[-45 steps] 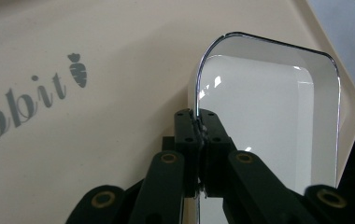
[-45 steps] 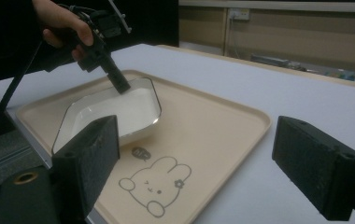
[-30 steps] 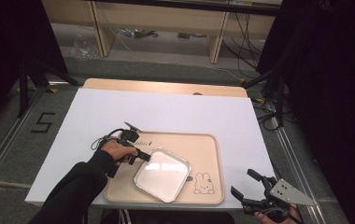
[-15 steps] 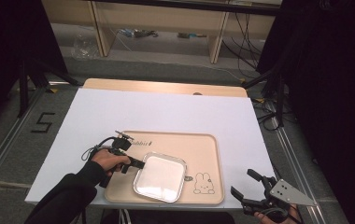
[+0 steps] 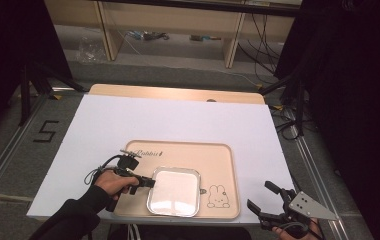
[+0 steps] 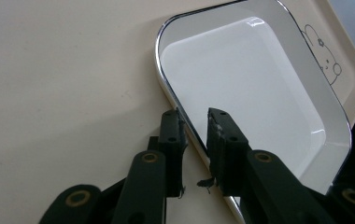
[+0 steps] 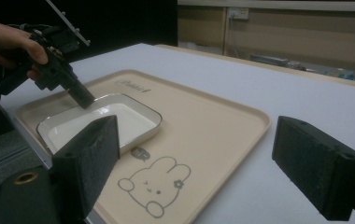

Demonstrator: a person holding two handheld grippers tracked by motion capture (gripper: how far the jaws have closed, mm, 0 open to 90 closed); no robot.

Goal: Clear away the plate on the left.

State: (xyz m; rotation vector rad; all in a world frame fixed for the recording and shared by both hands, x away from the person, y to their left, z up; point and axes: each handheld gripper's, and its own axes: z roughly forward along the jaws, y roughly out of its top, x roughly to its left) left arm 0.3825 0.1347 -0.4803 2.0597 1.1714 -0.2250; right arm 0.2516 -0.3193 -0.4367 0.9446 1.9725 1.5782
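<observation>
At lower left, the white dish's (image 5: 174, 192) rim is straddled by the left gripper (image 6: 193, 116), jaws narrowly parted, just opening. The right gripper (image 7: 192, 154) is held wide, empty.

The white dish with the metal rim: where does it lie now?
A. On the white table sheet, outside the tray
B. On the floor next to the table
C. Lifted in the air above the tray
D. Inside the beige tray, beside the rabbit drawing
D: the white dish rests flat inside the beige tray, just left of the rabbit drawing in the high view.
</observation>
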